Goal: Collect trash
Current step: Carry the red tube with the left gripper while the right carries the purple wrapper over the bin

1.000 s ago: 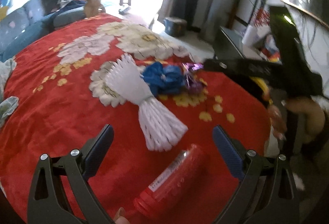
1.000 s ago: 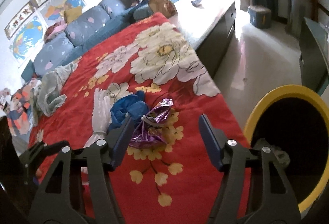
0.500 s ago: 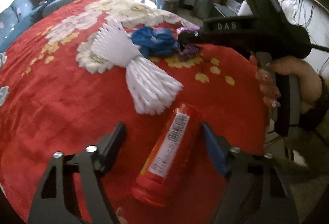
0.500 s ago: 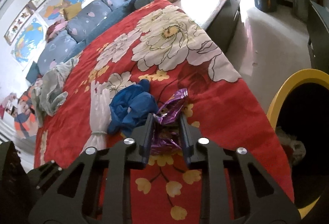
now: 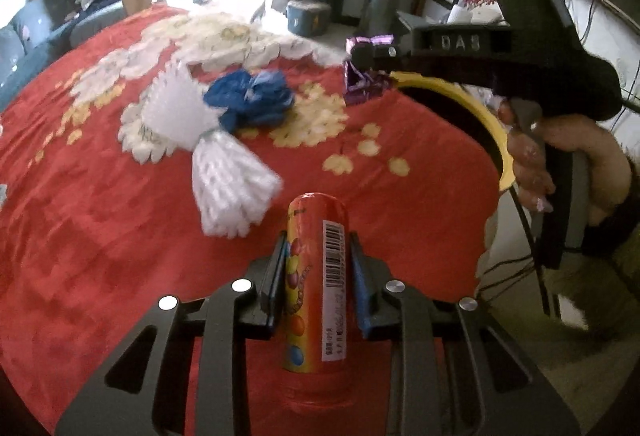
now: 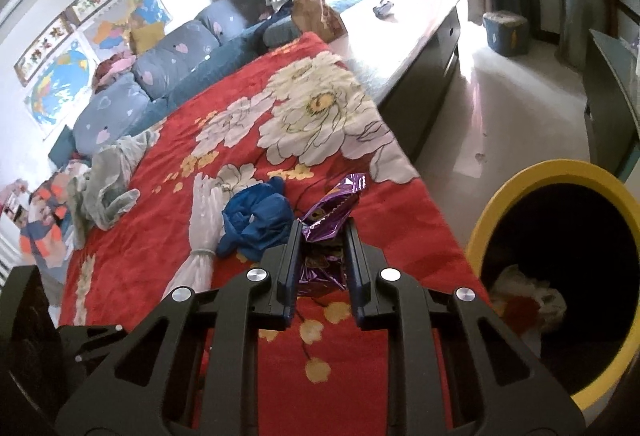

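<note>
Your left tongs (image 5: 318, 268) have just been closing on the stiff, slippery red tube (image 5: 316, 276) mid-body; right tongs (image 6: 322, 260) clench the light, crinkly purple wrapper (image 6: 328, 211); bin (image 6: 520, 187) at three o'clock.

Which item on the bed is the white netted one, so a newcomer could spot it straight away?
Start at the red floral blanket covering the bed. Near its foot end, left of the crumpled blue plastic bag, lies the white foam net sleeve, pinched at its middle by a band so both ends fan out. Unlike the shiny purple snack wrapper and red candy tube, it is pale, ribbed and ungripped.
</note>
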Action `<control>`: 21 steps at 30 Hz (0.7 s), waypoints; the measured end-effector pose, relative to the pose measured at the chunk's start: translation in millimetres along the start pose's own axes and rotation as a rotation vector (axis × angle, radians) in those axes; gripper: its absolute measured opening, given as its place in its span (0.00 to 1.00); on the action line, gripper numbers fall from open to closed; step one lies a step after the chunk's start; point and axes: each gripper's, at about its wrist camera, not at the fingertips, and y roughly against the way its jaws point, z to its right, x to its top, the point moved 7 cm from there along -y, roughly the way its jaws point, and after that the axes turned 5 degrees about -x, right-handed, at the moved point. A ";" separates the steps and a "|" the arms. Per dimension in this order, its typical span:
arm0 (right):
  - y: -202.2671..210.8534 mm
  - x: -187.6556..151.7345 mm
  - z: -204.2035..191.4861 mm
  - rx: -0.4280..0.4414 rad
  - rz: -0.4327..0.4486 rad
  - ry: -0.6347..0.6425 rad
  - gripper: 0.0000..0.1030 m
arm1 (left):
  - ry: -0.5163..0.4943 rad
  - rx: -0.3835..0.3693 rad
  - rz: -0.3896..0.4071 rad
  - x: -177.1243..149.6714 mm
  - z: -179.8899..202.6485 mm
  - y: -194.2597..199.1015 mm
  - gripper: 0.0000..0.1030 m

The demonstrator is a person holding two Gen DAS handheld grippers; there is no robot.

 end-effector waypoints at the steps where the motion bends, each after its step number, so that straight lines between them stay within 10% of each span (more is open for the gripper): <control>1: 3.0 -0.1 2.0 -0.002 0.006 -0.002 0.14 | -0.001 -0.007 0.018 3.6 4.5 2.6 0.26; 21: 56.6 -2.2 70.2 -0.090 0.081 -0.062 0.14 | 0.017 -0.041 0.163 52.2 47.4 14.3 0.26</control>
